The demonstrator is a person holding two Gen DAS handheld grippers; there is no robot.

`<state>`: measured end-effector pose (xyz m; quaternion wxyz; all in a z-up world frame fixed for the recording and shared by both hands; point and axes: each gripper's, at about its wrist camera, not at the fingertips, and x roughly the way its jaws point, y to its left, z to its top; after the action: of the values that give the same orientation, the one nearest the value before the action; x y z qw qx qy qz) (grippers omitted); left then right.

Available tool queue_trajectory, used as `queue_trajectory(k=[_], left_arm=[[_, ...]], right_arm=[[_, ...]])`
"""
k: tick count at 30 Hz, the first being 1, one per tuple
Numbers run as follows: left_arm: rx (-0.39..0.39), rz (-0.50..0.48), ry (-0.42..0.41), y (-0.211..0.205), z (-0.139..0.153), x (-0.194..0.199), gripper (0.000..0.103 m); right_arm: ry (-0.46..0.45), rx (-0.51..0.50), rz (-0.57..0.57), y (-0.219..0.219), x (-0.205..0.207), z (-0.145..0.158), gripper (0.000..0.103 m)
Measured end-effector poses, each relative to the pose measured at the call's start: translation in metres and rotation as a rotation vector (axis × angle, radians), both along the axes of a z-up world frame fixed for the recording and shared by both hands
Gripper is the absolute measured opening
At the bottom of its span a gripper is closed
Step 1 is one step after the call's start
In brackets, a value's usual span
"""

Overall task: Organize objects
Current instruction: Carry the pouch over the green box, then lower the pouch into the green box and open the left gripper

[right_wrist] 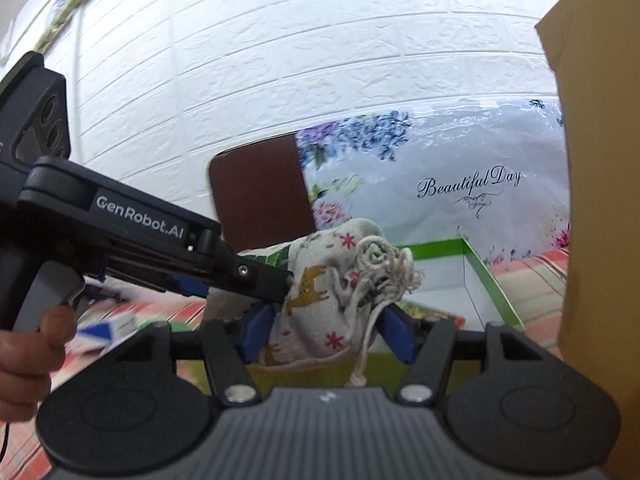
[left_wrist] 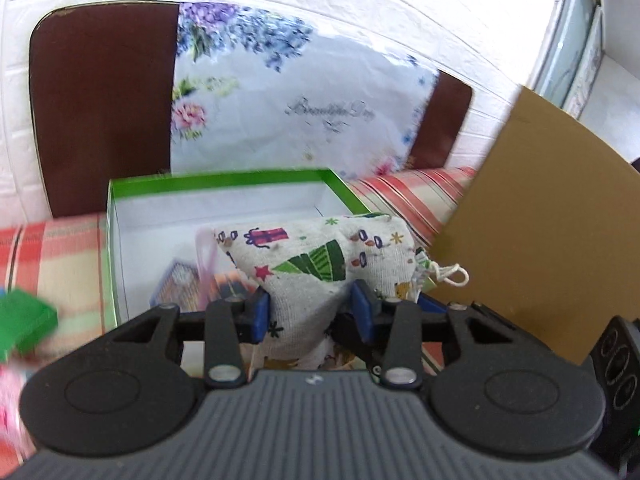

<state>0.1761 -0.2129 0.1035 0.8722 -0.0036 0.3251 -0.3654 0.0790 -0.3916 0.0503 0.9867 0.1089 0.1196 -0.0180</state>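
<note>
Two grippers meet on one soft, lumpy cloth pouch (left_wrist: 320, 264) printed with trees and deer, above the green box's (left_wrist: 224, 180) near edge: left gripper (left_wrist: 311, 312) pinches it; right gripper (right_wrist: 326, 332) stands slack around its corded neck.

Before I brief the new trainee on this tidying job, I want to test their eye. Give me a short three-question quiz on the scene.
1. True or false: the left gripper is closed on the printed drawstring pouch.
2. What colour is the rim of the open box behind the pouch? A) red B) green C) blue
3. In the right wrist view, what tops the pouch above the right gripper?

Key:
1. True; its blue pads press the cloth.
2. B, green.
3. The bunched neck with its white cord; the right gripper's pads flank the pouch without clearly pressing it.
</note>
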Motion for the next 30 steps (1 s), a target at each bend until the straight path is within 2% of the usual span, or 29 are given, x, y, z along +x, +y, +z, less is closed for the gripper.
queue_trajectory(k=[9, 14, 19, 23, 30], left_arm=[[0.014, 0.077, 0.009, -0.007, -0.009, 0.058, 0.044], [0.058, 0.133, 0.022, -0.013, -0.021, 0.076, 0.05], [0.089, 0.136, -0.046, -0.011, -0.017, 0.055, 0.056], [0.123, 0.18, -0.072, -0.008, -0.01, 0.035, 0.061], [0.201, 0.241, -0.111, -0.002, -0.003, -0.01, 0.062]], right_arm=[[0.033, 0.03, -0.042, -0.009, 0.084, -0.015, 0.058], [0.087, 0.021, -0.065, -0.011, 0.11, -0.026, 0.066], [0.068, -0.008, -0.081, -0.008, 0.096, -0.028, 0.073], [0.042, -0.055, -0.093, 0.003, 0.075, -0.022, 0.081], [0.036, -0.043, -0.101, 0.024, 0.029, -0.015, 0.081]])
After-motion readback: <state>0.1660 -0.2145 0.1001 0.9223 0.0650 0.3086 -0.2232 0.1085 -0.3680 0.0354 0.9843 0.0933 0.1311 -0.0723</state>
